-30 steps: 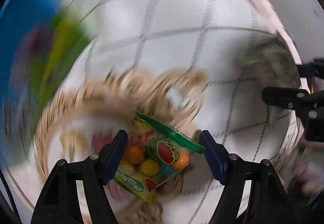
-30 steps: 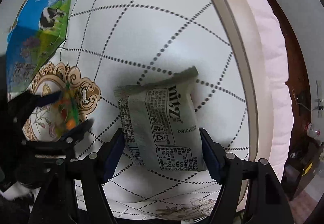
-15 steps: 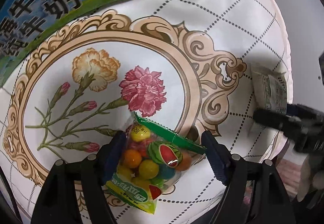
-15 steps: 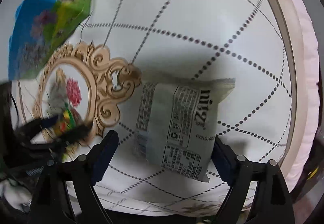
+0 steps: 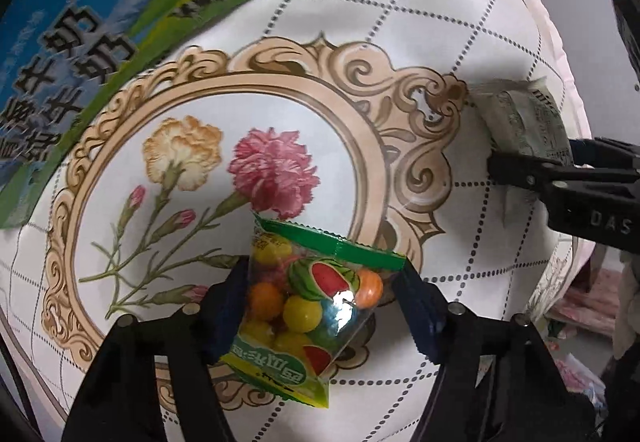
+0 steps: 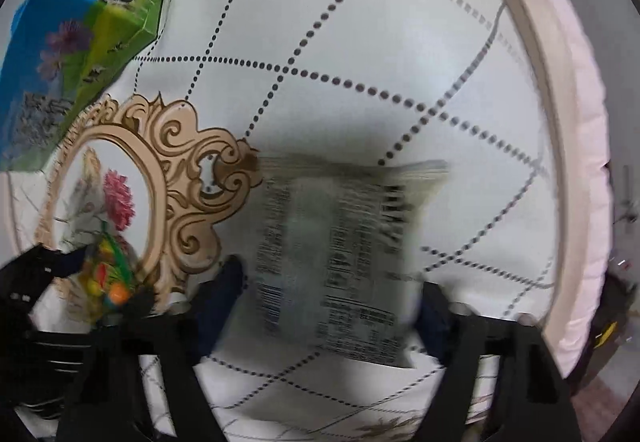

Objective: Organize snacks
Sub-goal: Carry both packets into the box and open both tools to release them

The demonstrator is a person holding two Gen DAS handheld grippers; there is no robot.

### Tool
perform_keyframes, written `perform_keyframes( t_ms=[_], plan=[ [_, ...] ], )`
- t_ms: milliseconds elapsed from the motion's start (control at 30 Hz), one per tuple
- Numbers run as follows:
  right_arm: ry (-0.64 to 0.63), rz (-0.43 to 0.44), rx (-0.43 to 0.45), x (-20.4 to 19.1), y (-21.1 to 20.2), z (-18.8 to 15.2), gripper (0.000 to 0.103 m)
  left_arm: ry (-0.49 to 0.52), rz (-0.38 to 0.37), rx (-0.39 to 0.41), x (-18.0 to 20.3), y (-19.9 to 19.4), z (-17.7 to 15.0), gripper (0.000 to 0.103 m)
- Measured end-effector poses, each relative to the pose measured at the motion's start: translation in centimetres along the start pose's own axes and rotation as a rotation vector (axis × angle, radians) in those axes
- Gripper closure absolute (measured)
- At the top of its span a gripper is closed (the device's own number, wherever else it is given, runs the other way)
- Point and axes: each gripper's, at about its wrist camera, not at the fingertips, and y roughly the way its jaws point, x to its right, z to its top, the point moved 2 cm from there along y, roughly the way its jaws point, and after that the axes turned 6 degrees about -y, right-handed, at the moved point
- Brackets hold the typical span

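The left claw (image 5: 320,294) straddles a clear candy bag (image 5: 308,302) of coloured fruit balls, its jaws closing in on the bag's sides; the left pad looks to touch the film, the right pad seems just shy of it. The bag lies on the quilted cloth (image 5: 400,22) at the lower rim of the printed flower medallion (image 5: 224,170). The right claw (image 6: 328,306) straddles a grey-green snack packet (image 6: 340,254), jaws closing too — blur hides whether the pads already press it. That packet lies on the dotted diamond pattern just beside the medallion's scrolled edge.

Both packs look light, soft and crinkly, with slick film likely to slide or buckle. The candy bag is lumpy, so a hold across its full middle should bite better than the flat green seal; the packet seems puffed and best pinched across its width, gently.

A blue-and-green milk carton box (image 5: 80,42) lies at the far-left edge, well apart. The two claws work near each other — the only crowding I'd watch for.
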Motion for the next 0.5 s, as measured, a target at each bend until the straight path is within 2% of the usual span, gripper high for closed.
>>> perform_keyframes(
  t_ms=[67,333,500],
  plan=[
    [0.001,0.012,0.01,-0.3,-0.3,-0.2,0.036,-0.019,0.011,0.018,-0.4,-0.6,-0.4,0.043],
    [-0.02,0.094,0.043,-1.9,-2.7,-1.4,0.036,-0.154,-0.024,0.086,-1.9,-2.3,-2.1,0.044],
    [-0.066,0.154,0.081,-3.8,-5.7,-1.3,0.037,-0.284,-0.099,0.176,-3.8,-6.4,-3.4,0.044]
  ],
)
